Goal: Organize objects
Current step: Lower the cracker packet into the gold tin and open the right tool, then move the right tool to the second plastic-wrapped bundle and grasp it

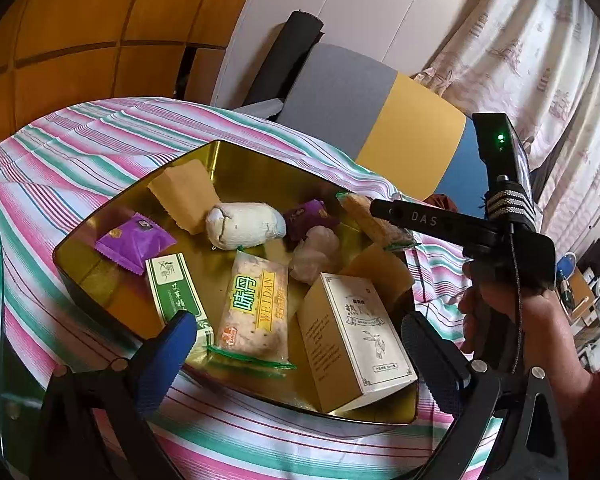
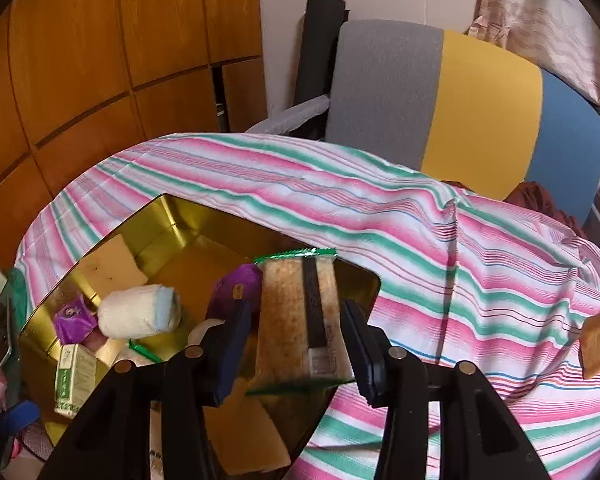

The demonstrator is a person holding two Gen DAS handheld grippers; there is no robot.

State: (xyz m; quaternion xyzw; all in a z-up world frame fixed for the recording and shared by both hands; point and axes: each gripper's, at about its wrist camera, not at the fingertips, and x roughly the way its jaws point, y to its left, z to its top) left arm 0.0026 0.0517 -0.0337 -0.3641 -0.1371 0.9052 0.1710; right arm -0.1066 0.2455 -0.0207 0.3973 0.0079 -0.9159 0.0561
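Note:
A gold tin (image 1: 240, 160) sits on the striped cloth and holds several snacks and boxes: a WEIDAN cracker packet (image 1: 256, 312), a cream box (image 1: 360, 344), a green-and-white box (image 1: 176, 288), a white roll (image 1: 244, 224) and purple packets (image 1: 134, 244). My left gripper (image 1: 300, 320) stands open over the tin's near edge, with nothing gripped. My right gripper (image 2: 296, 308) hangs over the tin's right rim (image 2: 376, 284). A green-edged cracker packet (image 2: 296, 320) hangs between its pads, with a slim gap on the left side. Its black finger (image 1: 404, 216) shows beside that packet (image 1: 376, 220).
A small tan cracker packet (image 2: 598, 344) lies on the cloth (image 2: 440, 240) to the right. A grey, yellow and blue chair (image 2: 440, 92) stands behind the table, with wooden cabinets (image 2: 100, 60) at left and a curtain (image 1: 540, 60) at right. A hand (image 1: 500, 300) holds the right gripper.

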